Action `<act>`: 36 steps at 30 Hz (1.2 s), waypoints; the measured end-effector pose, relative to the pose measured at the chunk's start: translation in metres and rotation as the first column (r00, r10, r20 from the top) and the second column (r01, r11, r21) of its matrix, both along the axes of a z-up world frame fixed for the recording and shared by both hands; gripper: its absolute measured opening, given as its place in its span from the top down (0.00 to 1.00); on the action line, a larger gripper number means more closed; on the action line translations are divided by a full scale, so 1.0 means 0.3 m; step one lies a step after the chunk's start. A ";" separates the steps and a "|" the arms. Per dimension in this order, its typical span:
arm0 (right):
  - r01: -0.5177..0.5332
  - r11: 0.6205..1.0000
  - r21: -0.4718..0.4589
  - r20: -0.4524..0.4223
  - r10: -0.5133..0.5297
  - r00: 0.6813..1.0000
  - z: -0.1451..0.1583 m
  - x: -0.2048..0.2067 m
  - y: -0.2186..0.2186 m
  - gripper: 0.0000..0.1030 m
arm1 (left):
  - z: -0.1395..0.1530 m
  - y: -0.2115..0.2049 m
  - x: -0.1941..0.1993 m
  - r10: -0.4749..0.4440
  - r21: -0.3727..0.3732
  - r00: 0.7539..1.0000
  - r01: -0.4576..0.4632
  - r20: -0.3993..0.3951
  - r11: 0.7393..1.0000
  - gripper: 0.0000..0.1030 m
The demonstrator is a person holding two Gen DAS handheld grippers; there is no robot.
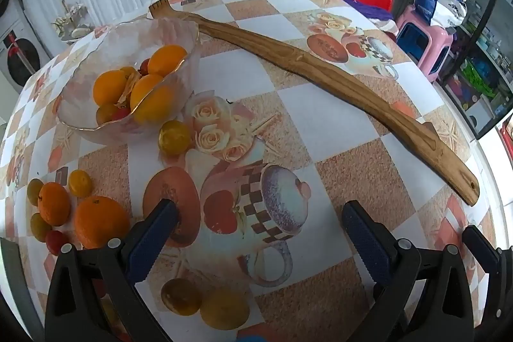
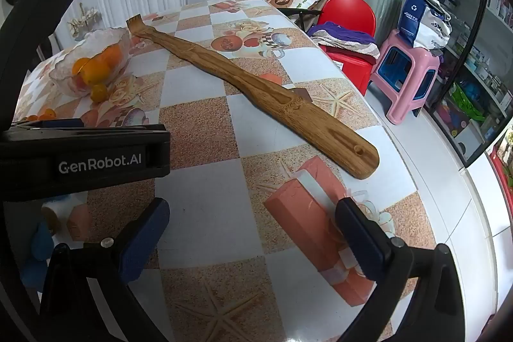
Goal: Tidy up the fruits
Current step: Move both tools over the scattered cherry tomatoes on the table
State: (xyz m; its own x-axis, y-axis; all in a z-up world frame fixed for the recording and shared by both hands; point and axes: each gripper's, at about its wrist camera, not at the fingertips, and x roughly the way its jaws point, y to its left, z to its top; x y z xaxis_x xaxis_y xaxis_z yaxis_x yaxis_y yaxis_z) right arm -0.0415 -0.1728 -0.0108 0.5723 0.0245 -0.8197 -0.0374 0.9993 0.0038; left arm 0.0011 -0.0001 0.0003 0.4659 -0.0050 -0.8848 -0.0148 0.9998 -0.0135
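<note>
While several oranges and small tomatoes already sit inside the glass bowl [image 1: 128,79] at the far left of the counter [image 1: 320,124], other fruit lies loose outside it: a yellow tomato [image 1: 174,137] just beside the bowl's near rim, and a cluster with a large orange [image 1: 102,221] and a smaller orange [image 1: 54,203] at the near left. A long wooden back scratcher [image 1: 320,71] runs diagonally from behind the bowl toward the right edge. Left gripper [image 1: 259,229] and right gripper [image 2: 253,229] both hover above the counter, jaws wide apart, holding nothing.
</note>
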 end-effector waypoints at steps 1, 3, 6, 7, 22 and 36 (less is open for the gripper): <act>-0.005 1.000 0.001 -0.013 0.005 1.000 0.001 0.004 0.000 0.00 | 0.001 0.001 0.002 -0.003 -0.001 1.000 0.003 -0.014 1.000 0.00; -0.017 1.000 0.005 -0.035 0.017 0.999 0.004 0.010 0.000 0.00 | -0.010 -0.012 0.025 -0.038 0.015 0.997 0.039 -0.070 0.999 0.00; -0.037 0.999 0.006 -0.067 0.037 0.997 0.000 0.017 -0.003 0.00 | 0.025 0.003 0.006 -0.038 0.051 0.998 0.040 -0.040 0.998 0.00; -0.049 0.999 -0.002 -0.096 0.049 0.994 -0.004 0.033 0.004 0.00 | 0.056 0.004 -0.010 -0.035 0.051 0.999 0.036 -0.016 0.998 0.00; -0.028 0.996 0.081 -0.312 0.052 0.949 0.193 -0.168 0.062 0.00 | 0.223 0.444 -0.406 0.061 0.005 0.984 -0.061 -0.169 0.998 0.00; 0.012 0.993 0.120 -0.387 0.035 0.921 0.371 -0.374 0.124 0.00 | 0.340 0.445 -0.652 -0.087 0.024 0.971 0.095 -0.224 0.995 0.00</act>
